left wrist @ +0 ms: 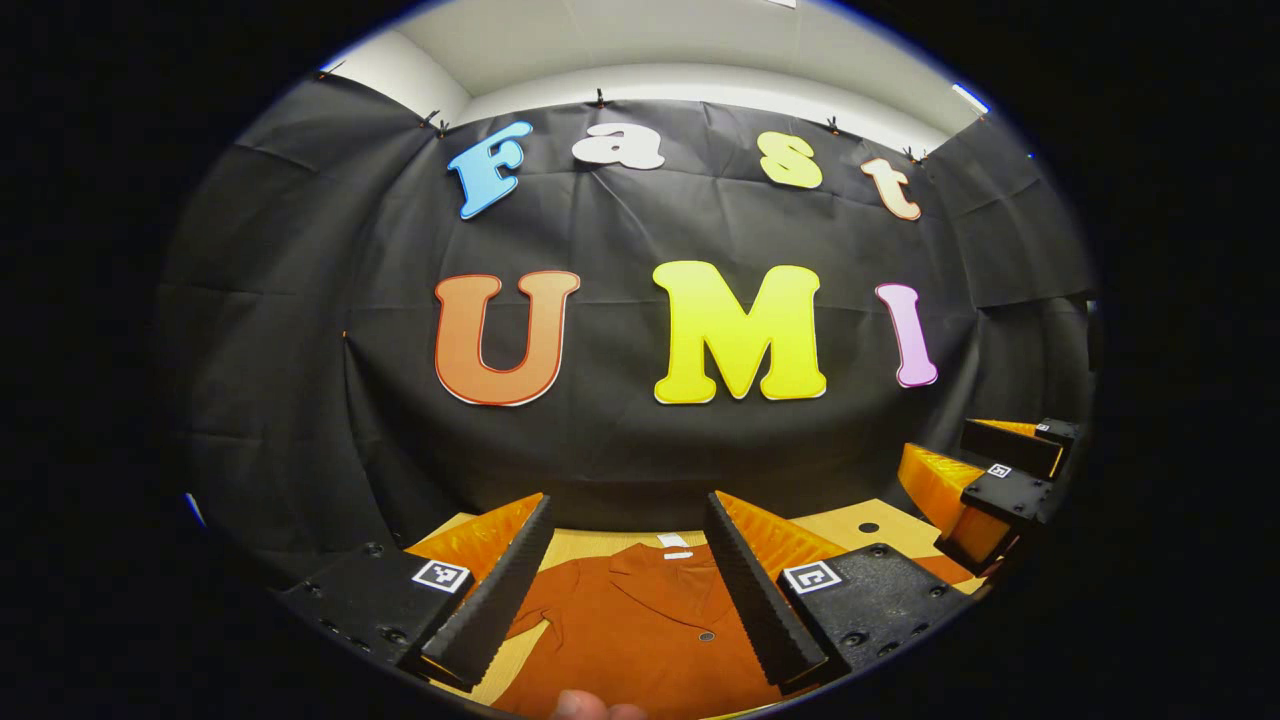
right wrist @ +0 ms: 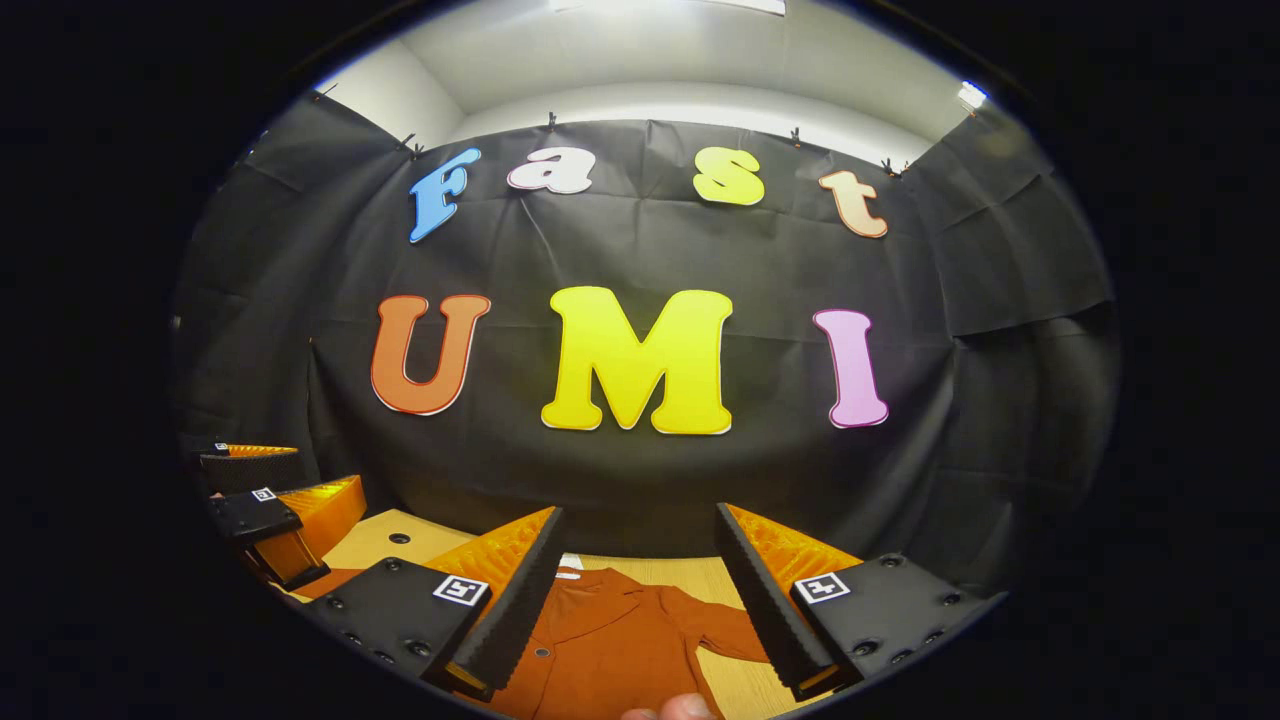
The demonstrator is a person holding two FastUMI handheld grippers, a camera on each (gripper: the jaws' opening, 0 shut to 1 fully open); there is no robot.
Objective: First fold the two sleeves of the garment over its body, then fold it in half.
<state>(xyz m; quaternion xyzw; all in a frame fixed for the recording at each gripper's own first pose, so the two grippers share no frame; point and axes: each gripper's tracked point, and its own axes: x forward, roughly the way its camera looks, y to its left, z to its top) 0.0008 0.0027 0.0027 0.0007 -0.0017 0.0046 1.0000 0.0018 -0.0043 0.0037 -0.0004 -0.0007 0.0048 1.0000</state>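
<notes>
A rust-orange buttoned garment [left wrist: 630, 630] lies flat on the wooden table, collar toward the booth wall. In the left gripper view my left gripper [left wrist: 625, 595] hovers open above its collar and chest, nothing between the fingers. The right gripper [left wrist: 1000, 480] shows at the far right there, raised above the table. In the right gripper view my right gripper [right wrist: 640, 600] stands open over the garment [right wrist: 610, 640], whose one sleeve [right wrist: 725, 625] spreads to the right. The left gripper [right wrist: 270, 500] appears at the left edge of that view.
The light wooden table [left wrist: 850, 525] has a small dark hole [left wrist: 868, 527] near the garment; the same hole [right wrist: 399, 538] appears in the right gripper view. Black cloth walls close the booth right behind the table. A fingertip [left wrist: 585, 705] pokes in at the bottom edge.
</notes>
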